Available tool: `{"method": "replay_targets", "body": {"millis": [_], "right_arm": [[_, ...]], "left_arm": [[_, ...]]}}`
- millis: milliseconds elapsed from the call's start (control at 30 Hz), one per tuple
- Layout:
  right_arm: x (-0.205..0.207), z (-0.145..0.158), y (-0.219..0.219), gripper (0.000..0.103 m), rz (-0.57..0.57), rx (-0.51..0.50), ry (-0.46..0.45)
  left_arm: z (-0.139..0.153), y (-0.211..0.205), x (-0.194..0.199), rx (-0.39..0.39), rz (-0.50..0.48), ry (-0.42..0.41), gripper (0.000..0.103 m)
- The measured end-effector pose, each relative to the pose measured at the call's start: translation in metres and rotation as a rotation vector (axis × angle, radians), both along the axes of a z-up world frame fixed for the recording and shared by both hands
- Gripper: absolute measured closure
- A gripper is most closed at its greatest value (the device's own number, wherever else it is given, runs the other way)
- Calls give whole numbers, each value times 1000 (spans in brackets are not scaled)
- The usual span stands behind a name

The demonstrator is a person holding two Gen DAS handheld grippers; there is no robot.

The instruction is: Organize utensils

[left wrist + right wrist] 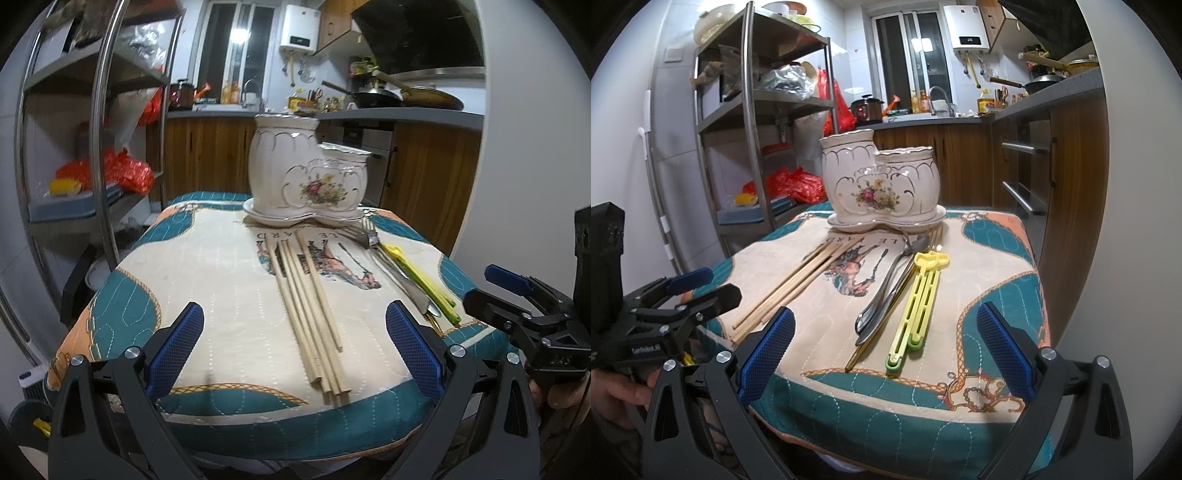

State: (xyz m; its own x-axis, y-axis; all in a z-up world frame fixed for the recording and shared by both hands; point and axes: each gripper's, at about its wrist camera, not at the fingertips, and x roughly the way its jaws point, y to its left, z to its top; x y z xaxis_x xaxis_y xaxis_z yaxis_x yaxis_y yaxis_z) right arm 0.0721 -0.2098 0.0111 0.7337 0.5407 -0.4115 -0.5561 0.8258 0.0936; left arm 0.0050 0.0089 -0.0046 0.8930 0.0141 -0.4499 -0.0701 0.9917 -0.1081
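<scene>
A white ceramic two-pot utensil holder [308, 173] [881, 181] with a flower print stands on its saucer at the far side of the cloth-covered table [207, 266] [990, 258]. Several wooden chopsticks [314, 314] [790, 286] lie in a bundle in front of it. To their right lie a metal spoon and fork [886, 288] [369, 236] and yellow-green plastic training chopsticks [919, 299] [421, 280]. My left gripper [294, 343] is open, just before the chopsticks' near ends. My right gripper [885, 343] is open, before the metal and plastic utensils.
A steel shelf rack [753, 110] [99, 129] with bags stands left of the table. Wooden kitchen cabinets and a counter [1049, 110] [399, 118] run behind and to the right. Each gripper shows in the other's view, the right one [517, 306], the left one [676, 302].
</scene>
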Motion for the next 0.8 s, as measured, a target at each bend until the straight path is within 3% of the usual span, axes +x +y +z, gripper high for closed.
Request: {"method": "replay_targets", "body": {"millis": [233,400,567,800], "right_arm": [[4,3,-1,5,-3,0,3],[7,4,-1,5,-3,4,11],[8,5,-2,5,0,0,17],[10,7,-2,5,-1,1,25]], "left_arm": [[5,16,11,-24,1,30,16],[6,23,37,-7,-14,107,45],[2,29,66,11,-30,189,62],[-3,29,87,2,-58,247,66]]}}
